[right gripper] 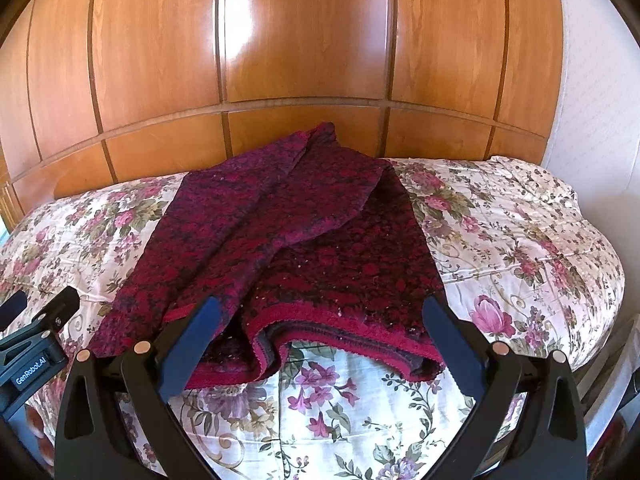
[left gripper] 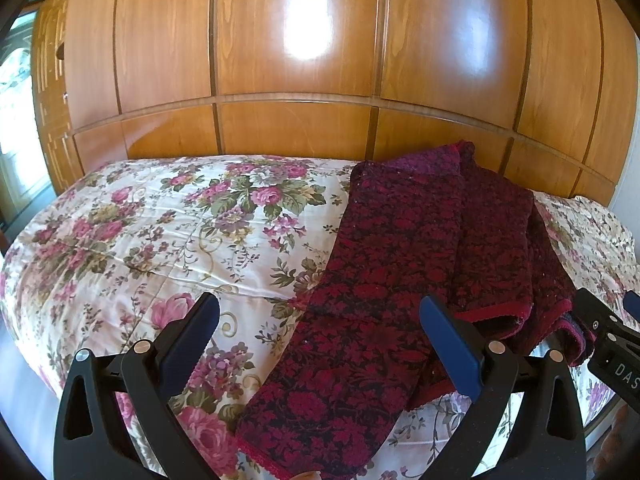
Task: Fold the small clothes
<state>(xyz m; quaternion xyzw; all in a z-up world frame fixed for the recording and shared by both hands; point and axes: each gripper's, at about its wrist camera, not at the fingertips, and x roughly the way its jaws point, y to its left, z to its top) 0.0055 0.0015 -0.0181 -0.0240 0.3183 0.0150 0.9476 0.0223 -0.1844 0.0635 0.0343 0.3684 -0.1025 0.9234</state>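
A dark red and black patterned knit garment [left gripper: 404, 280] lies on the floral bed cover [left gripper: 160, 232], one long part running toward the near edge and the rest folded over at the right. My left gripper [left gripper: 320, 312] is open and empty, its fingers astride the long part, just above it. In the right wrist view the same garment [right gripper: 288, 240] lies folded with its red hem nearest me. My right gripper [right gripper: 320, 316] is open and empty, its fingers on either side of that hem. The right gripper also shows at the right edge of the left wrist view [left gripper: 612, 320].
A glossy wooden panelled wardrobe [left gripper: 300, 60] stands right behind the bed. A window is at the far left [left gripper: 16, 120]. A pale wall [right gripper: 592, 80] is to the right. The bed cover [right gripper: 520, 240] spreads out on both sides of the garment.
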